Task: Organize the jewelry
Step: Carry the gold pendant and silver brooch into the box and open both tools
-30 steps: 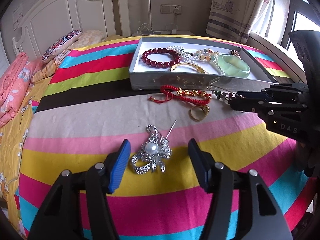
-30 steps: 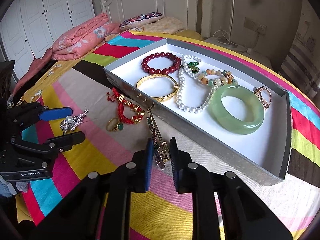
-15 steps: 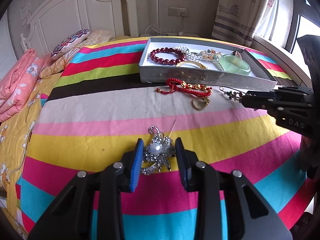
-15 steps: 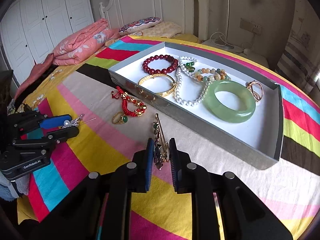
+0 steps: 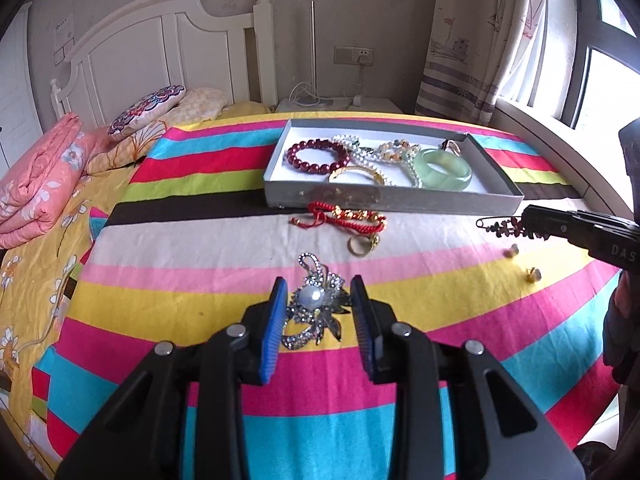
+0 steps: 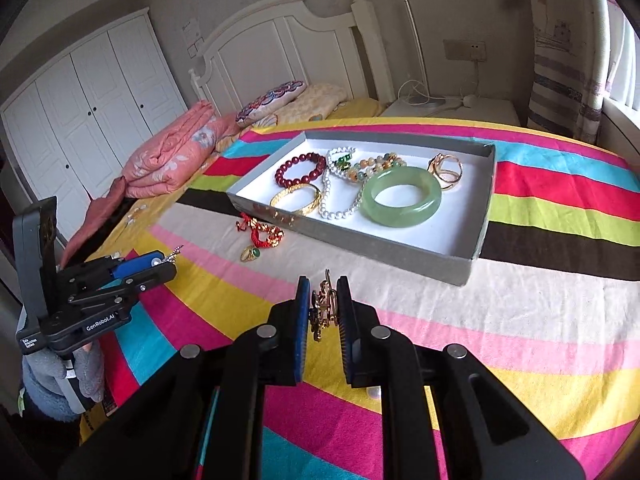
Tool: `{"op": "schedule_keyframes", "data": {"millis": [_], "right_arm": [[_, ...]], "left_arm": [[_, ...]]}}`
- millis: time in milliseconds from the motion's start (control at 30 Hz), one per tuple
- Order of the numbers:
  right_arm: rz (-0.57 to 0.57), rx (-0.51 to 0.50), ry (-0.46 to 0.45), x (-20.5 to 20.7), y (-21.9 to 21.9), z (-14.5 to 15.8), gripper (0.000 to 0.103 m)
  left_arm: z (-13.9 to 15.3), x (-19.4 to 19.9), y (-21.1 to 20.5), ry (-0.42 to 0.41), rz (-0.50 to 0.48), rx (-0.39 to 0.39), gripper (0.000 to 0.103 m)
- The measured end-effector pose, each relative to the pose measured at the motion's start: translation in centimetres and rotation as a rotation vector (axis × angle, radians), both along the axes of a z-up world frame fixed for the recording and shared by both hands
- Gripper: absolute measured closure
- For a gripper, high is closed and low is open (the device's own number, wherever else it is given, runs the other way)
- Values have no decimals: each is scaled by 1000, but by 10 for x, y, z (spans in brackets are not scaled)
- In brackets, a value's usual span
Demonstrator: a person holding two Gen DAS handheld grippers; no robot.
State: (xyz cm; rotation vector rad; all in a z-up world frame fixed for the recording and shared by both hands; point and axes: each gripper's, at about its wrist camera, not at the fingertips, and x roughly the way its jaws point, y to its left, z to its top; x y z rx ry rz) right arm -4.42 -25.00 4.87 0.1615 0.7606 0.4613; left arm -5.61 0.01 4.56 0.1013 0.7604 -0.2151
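My left gripper (image 5: 320,308) is shut on a silver brooch with a pearl centre (image 5: 314,306), held above the striped bedspread. My right gripper (image 6: 323,304) is shut on a dark beaded pin brooch (image 6: 322,308), also off the cloth. Each gripper shows in the other's view: the right gripper (image 5: 524,222) with its beaded pin (image 5: 504,228), and the left gripper (image 6: 160,264) at the left. Ahead lies the grey tray (image 6: 360,242) holding a green bangle (image 6: 402,196), a red bead bracelet (image 6: 300,168), a gold bangle (image 6: 296,200) and pearls (image 6: 336,200).
A red cord bracelet (image 5: 348,216) and a gold ring (image 5: 362,244) lie on the bedspread just in front of the tray. Two small earrings (image 5: 534,274) rest at the right. Folded pink bedding (image 6: 168,160) and pillows sit by the headboard.
The left gripper closed around the silver brooch and lifted it off the cloth. The right gripper rose and drew back with the beaded pin held between its fingers.
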Motion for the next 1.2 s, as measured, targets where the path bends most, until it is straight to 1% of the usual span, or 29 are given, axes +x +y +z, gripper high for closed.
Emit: {"op": "schedule_keyframes", "data": {"millis": [200,333,400,533,667,833,1033,1133,1200], "right_arm": [[-16,57,-17,-4,-15,12,89],[-23,58,-38,-4,-17,20,89],[-46,37,-59,-1,-19,25,89],[-114,31,-90,15,-30,36,89],[-197,31,-98,39,-43,40,89],[-293,47,-75,64,-59,30,89],[-347,-35,-53,92,-45,13,89],[-364,-98,-52,101,-33,6,89],[-375,-118,-37,105,-29,-1,89]], "left_arm": [[9,-1,-12,-16,-25,4,71],[14,2,-19,-23,-44,15,71],[20,7,-24,-38,-55,26,71],[31,31,-37,-54,-76,34,71],[41,65,-48,-49,-78,42,71],[41,98,-60,-43,-77,79,71],[25,141,-81,11,-58,103,71],[15,154,-93,29,-64,130,71],[7,161,-98,43,-62,145,71]]}}
